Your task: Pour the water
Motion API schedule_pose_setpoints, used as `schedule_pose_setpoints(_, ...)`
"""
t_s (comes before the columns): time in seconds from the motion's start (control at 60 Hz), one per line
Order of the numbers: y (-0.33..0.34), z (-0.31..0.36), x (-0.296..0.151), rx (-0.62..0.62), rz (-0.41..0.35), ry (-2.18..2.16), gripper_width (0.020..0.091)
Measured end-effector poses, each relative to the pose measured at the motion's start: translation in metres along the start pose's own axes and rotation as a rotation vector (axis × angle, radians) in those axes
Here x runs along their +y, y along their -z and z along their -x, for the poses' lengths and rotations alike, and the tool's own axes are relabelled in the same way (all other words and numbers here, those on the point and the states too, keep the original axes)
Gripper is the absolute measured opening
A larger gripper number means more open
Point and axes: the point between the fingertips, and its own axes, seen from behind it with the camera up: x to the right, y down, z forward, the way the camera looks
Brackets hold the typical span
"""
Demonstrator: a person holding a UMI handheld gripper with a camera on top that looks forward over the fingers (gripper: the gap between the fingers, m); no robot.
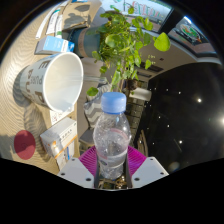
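Gripper view, bottle [112, 135] clamped between fingers [84, 170]

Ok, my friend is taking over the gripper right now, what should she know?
Gripper: shut on the water bottle, both pads against its sides, bottle upright.
Bottle: clear plastic, blue cap on it.
White mug: to the left, beyond the gripper, lying tilted with its mouth facing the bottle.
Green plant: behind the bottle.
Done: bottle grasped.
Left: cap looks closed, so it likely has to come off first; then set the mug upright if it really is tipped, and pour. No water can be seen in the mug.
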Motion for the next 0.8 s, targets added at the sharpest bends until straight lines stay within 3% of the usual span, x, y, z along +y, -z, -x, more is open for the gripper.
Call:
schedule_pose_setpoints(0.2, -0.003, 0.009, -0.012, 0.022, -0.037, 0.235, 0.0366)
schedule_pose_setpoints(0.417, 0.003, 0.008, -0.011, 0.000, -0.055, 0.197, 0.0365)
schedule_pose_setpoints(0.567, 0.017, -0.012, -0.006, -0.036, -0.080, -0.072, 0.0366)
schedule_pose_setpoints(0.8, 0.049, -0.040, 0.010, -0.192, -0.132, -0.737, 0.0370)
